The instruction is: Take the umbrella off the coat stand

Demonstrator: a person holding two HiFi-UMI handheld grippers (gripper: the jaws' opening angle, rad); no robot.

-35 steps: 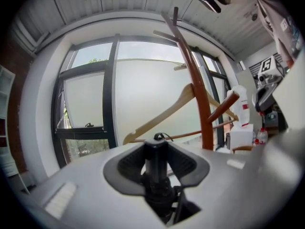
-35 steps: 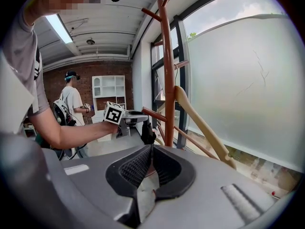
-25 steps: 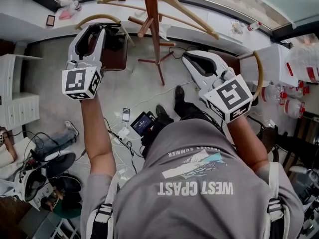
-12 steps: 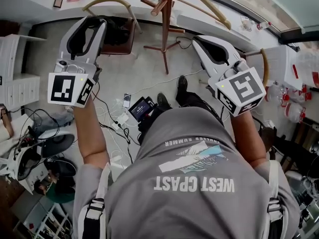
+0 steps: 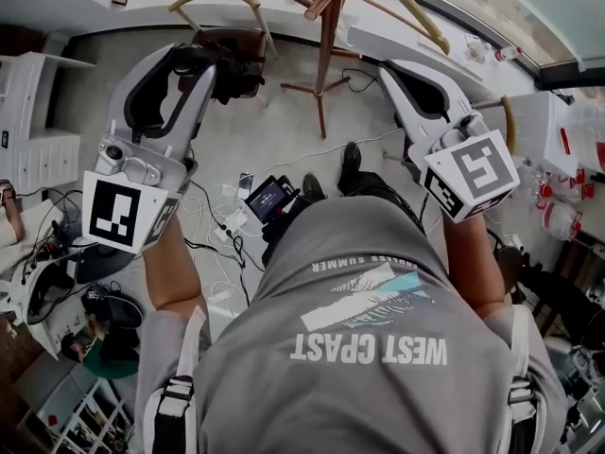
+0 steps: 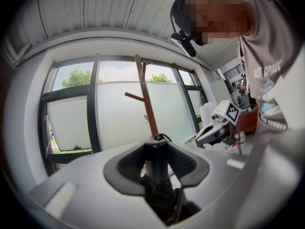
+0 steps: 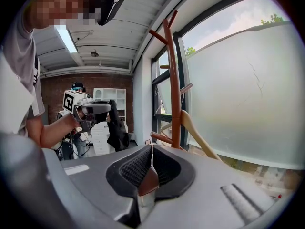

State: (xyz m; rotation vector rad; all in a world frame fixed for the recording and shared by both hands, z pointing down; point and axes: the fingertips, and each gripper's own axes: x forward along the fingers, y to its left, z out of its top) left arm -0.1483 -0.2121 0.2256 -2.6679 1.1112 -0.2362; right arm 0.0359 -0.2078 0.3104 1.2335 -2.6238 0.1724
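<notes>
The black folded umbrella (image 5: 234, 72) is off the stand and gripped in my left gripper (image 5: 200, 57). In the left gripper view the pads of my left gripper (image 6: 156, 149) press on both sides of the umbrella's black shaft (image 6: 157, 175). The brown wooden coat stand (image 5: 330, 36) rises at top centre, between my two grippers. My right gripper (image 5: 405, 72) is right of the pole, shut and empty, with its tips touching (image 7: 151, 151). From the right gripper view, the umbrella (image 7: 117, 133) hangs dark below the left gripper (image 7: 95, 109), left of the stand (image 7: 173, 80).
The stand's branch pegs (image 7: 159, 36) and a curved pale wooden arm (image 7: 199, 136) stick out near my right gripper. Cables and a small device (image 5: 268, 199) lie on the floor. White drawers (image 5: 38, 154) stand at left, bottles (image 5: 565, 218) at right.
My left gripper has drawn back from the stand toward the person and lifted, carrying the umbrella with it. The right gripper has shifted only slightly and stays shut.
</notes>
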